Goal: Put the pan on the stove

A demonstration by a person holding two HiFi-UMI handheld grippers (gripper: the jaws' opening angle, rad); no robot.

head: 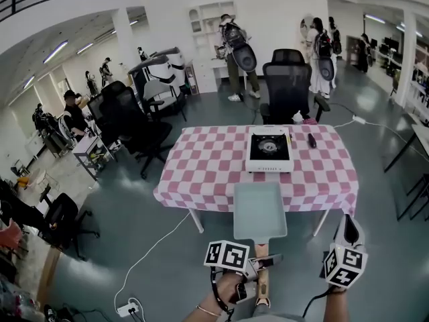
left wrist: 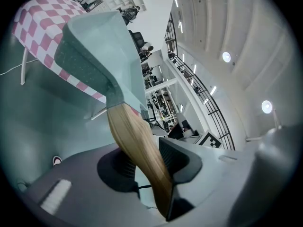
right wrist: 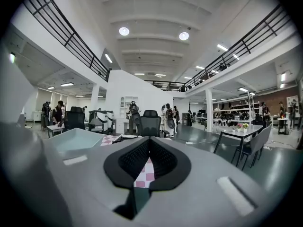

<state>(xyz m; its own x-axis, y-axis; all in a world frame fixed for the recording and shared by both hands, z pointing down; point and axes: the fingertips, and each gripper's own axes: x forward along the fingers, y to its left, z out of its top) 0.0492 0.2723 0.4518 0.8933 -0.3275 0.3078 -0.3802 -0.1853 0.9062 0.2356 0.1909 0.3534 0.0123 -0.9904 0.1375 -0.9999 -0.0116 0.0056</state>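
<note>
A pale green square pan [head: 259, 210] with a wooden handle [head: 262, 284] hangs in the air in front of the table's near edge. My left gripper [head: 263, 263] is shut on the handle. In the left gripper view the handle [left wrist: 139, 150] runs between the black pads and the pan [left wrist: 102, 46] tilts up beyond them. The white portable stove [head: 269, 148] with a black burner sits on the pink checked table [head: 201, 166], right of centre. My right gripper [head: 350, 230] hovers low at the right with nothing in it. Its jaw tips [right wrist: 149, 138] meet, and the pan [right wrist: 78, 140] shows to its left.
A small black object [head: 312, 140] lies on the cloth right of the stove. A black office chair [head: 288, 79] stands behind the table and more chairs [head: 134, 123] stand to the left. A power strip [head: 127, 307] and cable lie on the floor. People stand at the back.
</note>
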